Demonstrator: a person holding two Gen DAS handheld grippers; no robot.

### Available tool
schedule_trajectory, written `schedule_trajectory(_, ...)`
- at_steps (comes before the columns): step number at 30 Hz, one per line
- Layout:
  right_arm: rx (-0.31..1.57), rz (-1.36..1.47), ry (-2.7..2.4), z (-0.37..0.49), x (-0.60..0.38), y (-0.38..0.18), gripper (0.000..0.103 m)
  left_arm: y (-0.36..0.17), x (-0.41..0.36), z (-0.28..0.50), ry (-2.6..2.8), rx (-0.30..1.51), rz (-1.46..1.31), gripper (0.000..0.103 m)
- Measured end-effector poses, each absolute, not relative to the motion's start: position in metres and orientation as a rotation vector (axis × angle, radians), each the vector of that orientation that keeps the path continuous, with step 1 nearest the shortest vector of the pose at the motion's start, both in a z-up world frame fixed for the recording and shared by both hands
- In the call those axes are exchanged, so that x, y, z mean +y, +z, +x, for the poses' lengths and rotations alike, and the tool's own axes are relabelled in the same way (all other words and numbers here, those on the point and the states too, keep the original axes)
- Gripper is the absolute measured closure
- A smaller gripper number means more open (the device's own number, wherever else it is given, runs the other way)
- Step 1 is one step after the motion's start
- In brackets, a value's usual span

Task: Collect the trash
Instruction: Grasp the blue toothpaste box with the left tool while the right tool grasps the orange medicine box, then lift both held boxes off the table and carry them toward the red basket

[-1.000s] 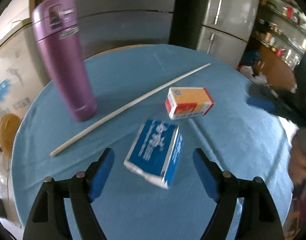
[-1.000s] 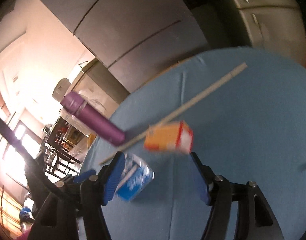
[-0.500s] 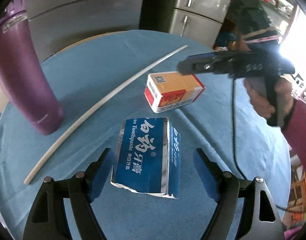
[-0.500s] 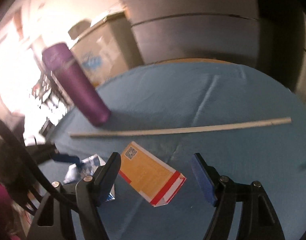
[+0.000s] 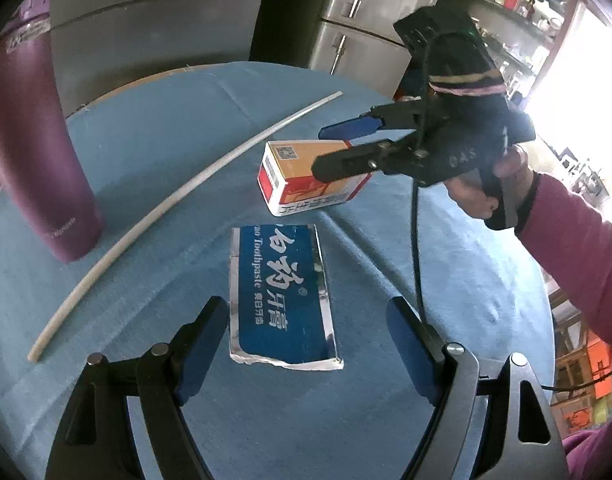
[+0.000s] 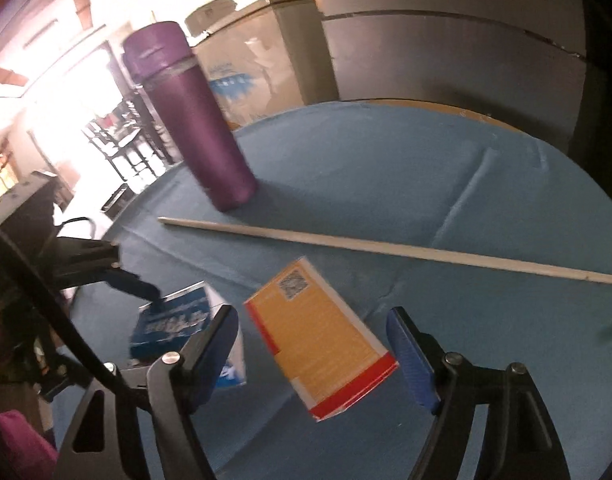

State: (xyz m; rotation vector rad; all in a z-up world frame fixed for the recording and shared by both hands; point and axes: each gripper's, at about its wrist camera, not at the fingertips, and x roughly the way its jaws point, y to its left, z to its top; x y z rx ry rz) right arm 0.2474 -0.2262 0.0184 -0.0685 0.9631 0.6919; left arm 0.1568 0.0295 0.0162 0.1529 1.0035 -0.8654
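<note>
A blue toothpaste box [image 5: 279, 294] lies on the blue round table [image 5: 153, 128], its near end between the open fingers of my left gripper [image 5: 308, 344]. An orange and red carton [image 5: 301, 178] lies just beyond it. My right gripper [image 6: 314, 354] is open with the orange carton [image 6: 322, 340] between its fingers; in the left wrist view its fingers [image 5: 346, 162] straddle the carton from the right. A long pale stick [image 5: 177, 204] lies across the table. The blue box also shows in the right wrist view [image 6: 177, 316], with the left gripper's finger [image 6: 137, 286] at it.
A tall purple flask [image 5: 29, 152] stands at the table's left, also in the right wrist view [image 6: 193, 120]. Grey cabinets and a fridge [image 5: 358, 20] stand behind the table. Shelves [image 5: 518, 0] are at the right.
My left gripper has moved closer over the blue box. My right gripper has moved in over the orange carton, which now sits between its fingers.
</note>
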Motion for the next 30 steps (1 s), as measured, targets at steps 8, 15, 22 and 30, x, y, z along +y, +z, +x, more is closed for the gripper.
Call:
schedule_trajectory(8, 0.999, -0.097, 0.626, 0.251, -0.215, -0.003, 0.034, 0.001, 0.010, 0.155, -0.763, 1.016, 0.216, 0.021)
schedule_trajectory(15, 0.982, 0.083, 0.550, 0.239, -0.238, -0.005, 0.048, -0.007, 0.018, 0.154, -0.690, 1.043, 0.142, 0.045)
schedule_trajectory(22, 0.940, 0.308, 0.451, 0.188, -0.264, 0.009, 0.048, 0.023, 0.025, 0.110, -0.537, 0.969, 0.185, 0.046)
schedule_trajectory(30, 0.836, 0.456, 0.480, 0.104, -0.260, 0.059, 0.048, 0.091, 0.045, 0.032, -0.344, 0.795, 0.272, 0.046)
